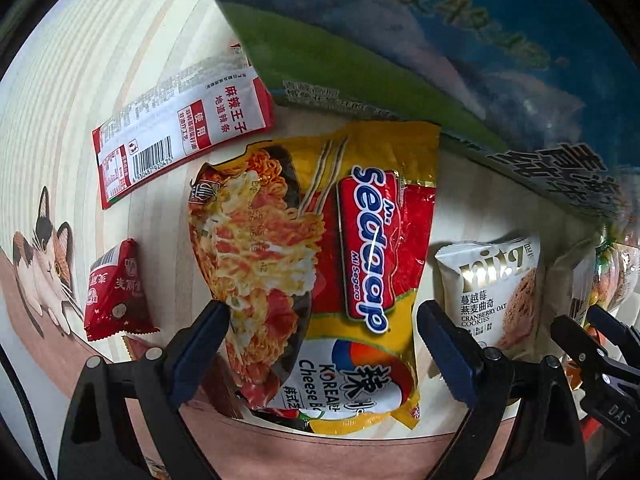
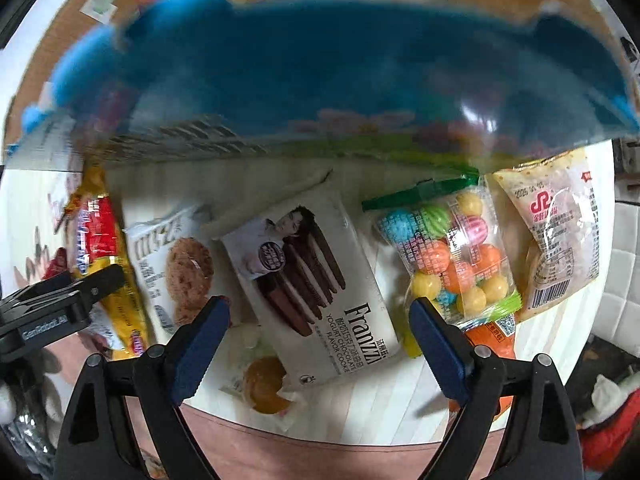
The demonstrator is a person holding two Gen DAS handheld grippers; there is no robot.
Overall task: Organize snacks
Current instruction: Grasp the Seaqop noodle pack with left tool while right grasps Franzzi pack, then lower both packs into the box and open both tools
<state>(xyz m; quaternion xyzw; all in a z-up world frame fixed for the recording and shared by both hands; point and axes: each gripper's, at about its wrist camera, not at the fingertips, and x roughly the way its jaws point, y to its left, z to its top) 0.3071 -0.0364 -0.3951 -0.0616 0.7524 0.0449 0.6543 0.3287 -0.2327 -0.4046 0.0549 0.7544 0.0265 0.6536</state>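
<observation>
My left gripper (image 1: 322, 344) is open, its fingers straddling a yellow and red Sedaap noodle packet (image 1: 320, 264) lying flat on the table. My right gripper (image 2: 320, 336) is open above a white Franzzi cookie box (image 2: 308, 288). A large blue and green bag (image 1: 400, 40) lies across the back; it also shows blurred in the right wrist view (image 2: 320, 76). A white cranberry oat cookie pack (image 1: 492, 284) lies right of the noodles and shows in the right wrist view (image 2: 176, 268). The right gripper's tip (image 1: 592, 340) shows at the left view's right edge.
A red and white spicy strip pack (image 1: 180, 128) and a small red packet (image 1: 116, 292) lie left of the noodles. A bag of coloured balls (image 2: 452, 260), a beige wrapped pastry (image 2: 556, 236) and a small wrapped round cake (image 2: 264, 384) lie around the cookie box. A cardboard box (image 2: 80, 12) stands behind.
</observation>
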